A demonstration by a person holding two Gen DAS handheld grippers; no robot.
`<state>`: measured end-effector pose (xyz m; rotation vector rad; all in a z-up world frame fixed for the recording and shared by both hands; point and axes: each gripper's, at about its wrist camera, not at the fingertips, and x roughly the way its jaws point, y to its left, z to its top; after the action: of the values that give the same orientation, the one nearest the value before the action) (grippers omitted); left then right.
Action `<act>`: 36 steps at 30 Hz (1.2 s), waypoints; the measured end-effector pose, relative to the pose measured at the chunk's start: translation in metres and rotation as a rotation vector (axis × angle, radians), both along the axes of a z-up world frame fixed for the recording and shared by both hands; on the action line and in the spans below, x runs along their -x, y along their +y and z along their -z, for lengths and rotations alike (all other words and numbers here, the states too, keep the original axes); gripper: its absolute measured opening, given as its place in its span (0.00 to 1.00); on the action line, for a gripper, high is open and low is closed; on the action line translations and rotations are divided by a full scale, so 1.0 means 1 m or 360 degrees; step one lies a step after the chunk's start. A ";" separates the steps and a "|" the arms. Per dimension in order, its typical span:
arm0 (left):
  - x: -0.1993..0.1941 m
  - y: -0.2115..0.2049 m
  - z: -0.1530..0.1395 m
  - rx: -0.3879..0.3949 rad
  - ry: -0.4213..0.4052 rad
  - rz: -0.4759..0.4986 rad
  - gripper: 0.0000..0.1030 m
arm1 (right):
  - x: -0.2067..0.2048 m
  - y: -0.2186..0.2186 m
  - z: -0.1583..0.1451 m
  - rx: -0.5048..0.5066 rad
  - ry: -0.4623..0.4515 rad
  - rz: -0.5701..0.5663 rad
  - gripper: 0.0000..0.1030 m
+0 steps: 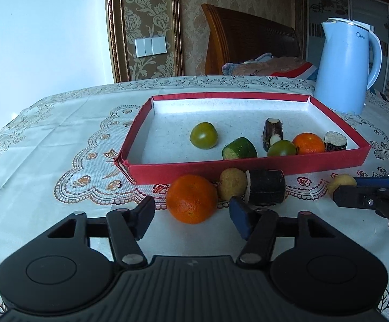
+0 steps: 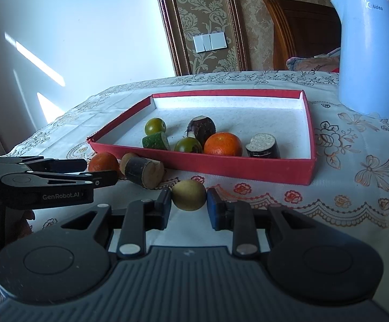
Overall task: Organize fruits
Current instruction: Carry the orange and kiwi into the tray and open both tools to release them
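A shallow red tray (image 1: 248,165) (image 2: 221,165) holds two green tomatoes, a cucumber piece (image 1: 239,149), an orange (image 1: 308,143) and dark-skinned cut pieces. On the cloth in front of the tray lie a large orange (image 1: 191,199) (image 2: 103,161), a tan round fruit (image 1: 232,183) and a dark cut cylinder (image 1: 266,187) (image 2: 144,171). My left gripper (image 1: 191,213) (image 2: 102,170) is open, its fingers on either side of the large orange without pressing on it. My right gripper (image 2: 189,201) (image 1: 345,187) is shut on a small yellow-green fruit (image 2: 188,194) (image 1: 341,182) just above the cloth.
A light blue electric kettle (image 1: 345,67) (image 2: 371,53) stands at the tray's far right corner. The table wears a white floral lace cloth (image 1: 60,145). A wooden headboard and bedding lie beyond the table's far edge.
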<state>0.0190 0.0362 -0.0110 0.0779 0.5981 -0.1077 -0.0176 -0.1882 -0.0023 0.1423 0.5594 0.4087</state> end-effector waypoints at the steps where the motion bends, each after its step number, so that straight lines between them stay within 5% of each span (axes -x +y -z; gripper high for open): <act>1: -0.002 0.002 0.000 0.0020 0.0012 -0.0005 0.41 | 0.000 0.000 0.000 0.0000 -0.0001 0.0000 0.27; 10: 0.005 0.001 -0.003 0.0007 -0.0052 -0.0046 0.39 | 0.003 -0.003 -0.005 -0.0014 -0.0028 0.0022 0.26; 18: 0.006 -0.006 -0.033 0.0030 -0.0203 -0.0077 0.39 | -0.010 0.002 -0.039 0.0041 -0.0147 0.0032 0.27; 26: -0.044 -0.014 -0.031 0.0011 -0.0166 -0.0203 0.39 | -0.054 0.024 -0.038 0.0211 -0.0126 0.0056 0.27; 36: -0.058 -0.010 -0.021 0.0019 -0.0123 -0.0263 0.40 | -0.072 0.023 -0.023 0.0214 -0.0108 0.0099 0.26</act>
<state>0.0773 0.0257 0.0096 0.0207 0.5248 0.0519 0.0542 -0.1649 0.0208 0.0165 0.5124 0.3133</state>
